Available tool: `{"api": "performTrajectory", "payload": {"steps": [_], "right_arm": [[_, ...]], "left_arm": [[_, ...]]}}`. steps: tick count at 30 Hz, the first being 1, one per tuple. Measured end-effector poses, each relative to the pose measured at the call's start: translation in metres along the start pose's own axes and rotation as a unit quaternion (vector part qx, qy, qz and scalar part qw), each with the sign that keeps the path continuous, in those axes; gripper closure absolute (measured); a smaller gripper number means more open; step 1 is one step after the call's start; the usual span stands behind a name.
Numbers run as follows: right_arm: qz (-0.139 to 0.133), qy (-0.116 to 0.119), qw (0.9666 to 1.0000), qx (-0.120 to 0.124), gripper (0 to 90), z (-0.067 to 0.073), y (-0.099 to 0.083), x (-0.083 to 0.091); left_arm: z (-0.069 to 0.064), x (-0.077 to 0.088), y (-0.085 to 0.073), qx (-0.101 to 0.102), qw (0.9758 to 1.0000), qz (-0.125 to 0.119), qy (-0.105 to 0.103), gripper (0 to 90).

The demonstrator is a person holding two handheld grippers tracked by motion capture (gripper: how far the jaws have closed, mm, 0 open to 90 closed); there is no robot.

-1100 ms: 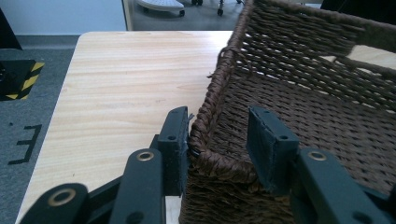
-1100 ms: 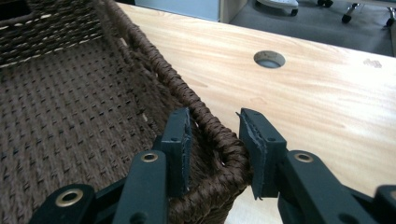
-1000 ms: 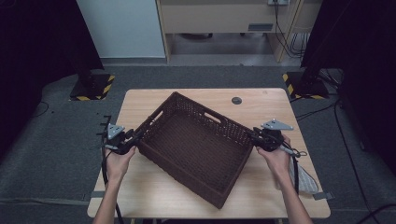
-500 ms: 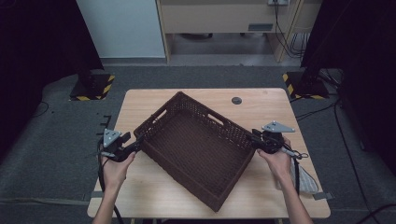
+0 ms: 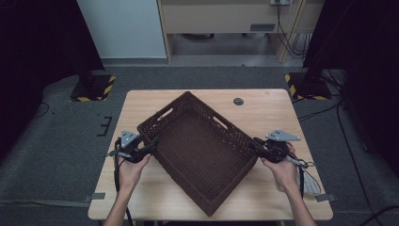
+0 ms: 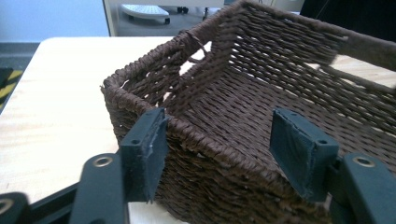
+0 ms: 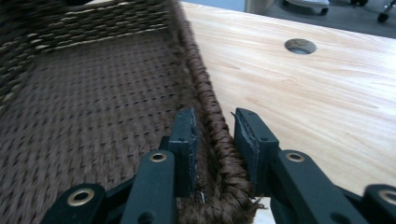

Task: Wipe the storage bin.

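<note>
A: Location of the woven basket (image 5: 200, 150)?

B: On the wooden table (image 5: 263, 202), set diagonally, one corner toward the person's edge. A round grommet (image 5: 238, 101) sits in the tabletop beyond it, well apart.

A: Left gripper (image 5: 149, 144) status?

B: Jaws have just been opening and stand wide apart. In the left gripper view they straddle the basket's wall near its left corner — one pad outside, one inside, neither pressing.

A: Right gripper (image 5: 256, 143)?

B: At the basket's right side. Its jaws have just been closing, with the braided rim (image 7: 212, 116) between them. The inner pad lies against the wall; the outer pad shows a slight gap — no firm clamp visible.
</note>
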State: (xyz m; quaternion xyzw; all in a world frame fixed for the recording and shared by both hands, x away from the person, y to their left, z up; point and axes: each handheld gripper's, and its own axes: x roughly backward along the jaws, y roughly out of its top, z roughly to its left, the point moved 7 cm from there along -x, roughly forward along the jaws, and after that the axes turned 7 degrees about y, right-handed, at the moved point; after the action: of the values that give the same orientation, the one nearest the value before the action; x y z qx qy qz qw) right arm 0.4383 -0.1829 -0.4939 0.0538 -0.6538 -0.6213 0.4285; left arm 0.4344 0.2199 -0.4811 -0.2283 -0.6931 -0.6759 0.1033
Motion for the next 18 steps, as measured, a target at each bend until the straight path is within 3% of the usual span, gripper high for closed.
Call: {"api": "performTrajectory", "payload": {"steps": [7, 9, 13, 18], "right_arm": [[-0.024, 0.021, 0.9994, -0.011, 64.6, 0.011, 0.003, 0.004], [-0.027, 0.013, 0.9995, 0.003, 64.9, 0.010, 0.008, 0.001], [-0.009, 0.010, 0.9999, 0.009, 73.9, 0.008, 0.002, -0.006], [-0.003, 0.011, 0.9998, 0.013, 73.7, 0.012, 0.001, -0.006]], "left_arm": [[0.003, -0.017, 0.009, -0.013, 0.9999, 0.004, 0.002, 34.6], [0.003, -0.012, 0.007, -0.011, 0.9999, 0.008, -0.006, 35.2], [-0.001, 0.001, 0.000, -0.015, 0.9999, 0.004, -0.007, 32.7], [-0.012, 0.010, -0.007, -0.010, 0.9993, 0.004, -0.035, 32.3]]}}
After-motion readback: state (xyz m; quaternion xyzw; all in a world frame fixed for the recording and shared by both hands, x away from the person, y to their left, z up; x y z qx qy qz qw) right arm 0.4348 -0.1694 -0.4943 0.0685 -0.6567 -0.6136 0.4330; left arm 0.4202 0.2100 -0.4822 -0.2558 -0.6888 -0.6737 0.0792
